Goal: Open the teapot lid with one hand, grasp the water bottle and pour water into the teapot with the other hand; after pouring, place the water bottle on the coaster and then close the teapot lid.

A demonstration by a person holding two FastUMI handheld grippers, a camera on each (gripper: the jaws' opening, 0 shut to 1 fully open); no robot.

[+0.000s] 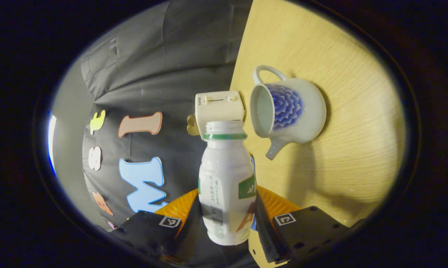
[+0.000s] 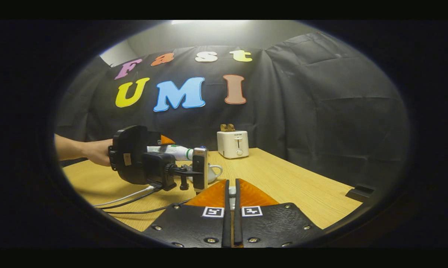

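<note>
A: Left claw (image 1: 227,219) entry. I have both fingers pressed on the lower body of the water bottle (image 1: 226,186), one on each side. The bottle is uncapped and lies tipped over on its side, its open mouth just beside the teapot (image 1: 288,111).

B: Teapot condition?

A: It stands on the table (image 1: 350,163), lid off, opening bare. I see the handle on the far side of the teapot and the spout on the near side. I cannot tell whether water is leaving the bottle.

B: Anything else near the teapot?

A: A white toaster (image 1: 219,109) stands beyond the teapot, at the table's back edge against the booth wall.

B: Right claw?

A: Right claw (image 2: 231,208) has its fingers closed together with only a thin slit between them. Something small and pale sits in that slit; I cannot tell what it is. The claw hangs over the table, well apart from the teapot. From the right gripper view I see a hand (image 2: 97,152) holding the left gripper level above the teapot, with cables (image 2: 134,199) trailing across the table below it.
</note>
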